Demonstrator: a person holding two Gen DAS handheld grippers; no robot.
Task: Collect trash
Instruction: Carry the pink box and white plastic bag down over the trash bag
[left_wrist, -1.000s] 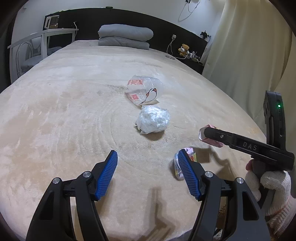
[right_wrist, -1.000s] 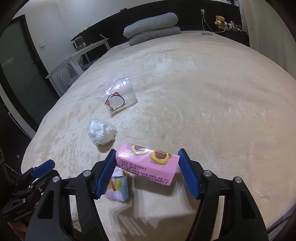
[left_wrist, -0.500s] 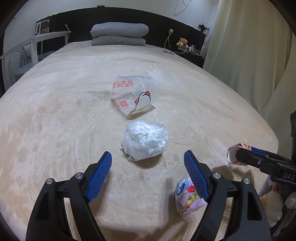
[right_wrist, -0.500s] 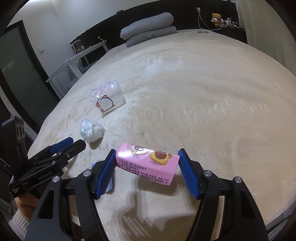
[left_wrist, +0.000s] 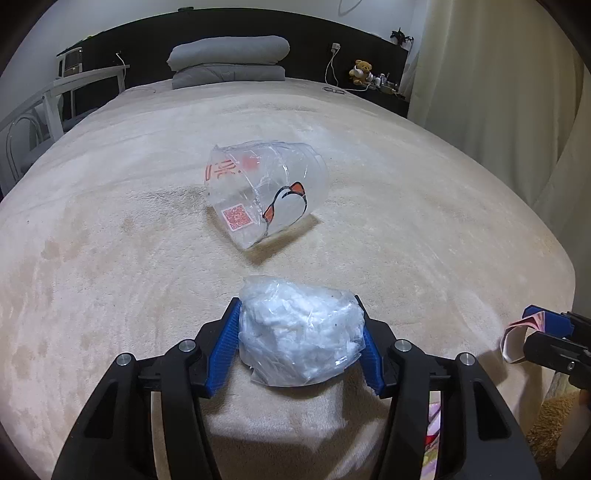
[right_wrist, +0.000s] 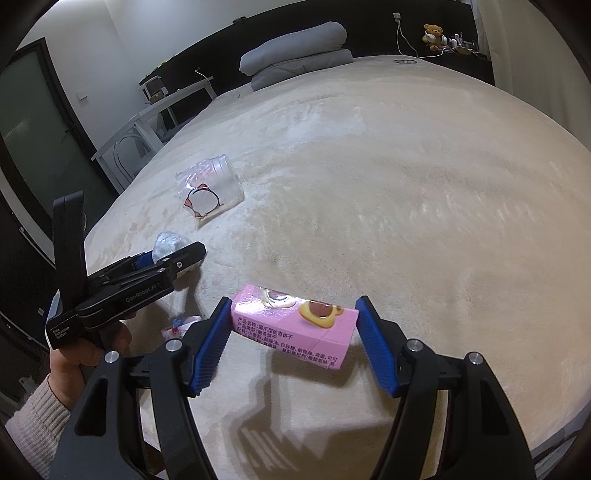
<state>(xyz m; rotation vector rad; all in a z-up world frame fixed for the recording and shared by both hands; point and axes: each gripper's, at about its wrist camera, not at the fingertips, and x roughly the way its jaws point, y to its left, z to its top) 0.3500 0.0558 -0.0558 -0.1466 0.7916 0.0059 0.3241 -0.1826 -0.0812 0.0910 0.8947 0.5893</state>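
My left gripper (left_wrist: 299, 343) has its blue pads against both sides of a crumpled white plastic bag wad (left_wrist: 301, 332) on the beige bed. A crushed clear plastic cup (left_wrist: 266, 192) with a penguin print lies just beyond it. My right gripper (right_wrist: 293, 339) is shut on a pink biscuit box (right_wrist: 295, 328), held above the bed's near edge. In the right wrist view the left gripper (right_wrist: 170, 258) sits at the left around the wad (right_wrist: 168, 243), with the cup (right_wrist: 210, 192) behind. A small colourful wrapper (right_wrist: 181, 326) lies below the left gripper.
The beige blanket (left_wrist: 406, 206) covers the whole bed. Grey pillows (left_wrist: 229, 59) lie at the headboard. A white chair (right_wrist: 147, 136) stands at the bed's left side. A curtain (left_wrist: 498, 92) hangs at the right, and a teddy bear (left_wrist: 360, 70) sits on the far shelf.
My left gripper moved forward past the colourful wrapper to the white bag wad and closed around it. My right gripper kept hold of the pink box and stayed near the bed's edge.
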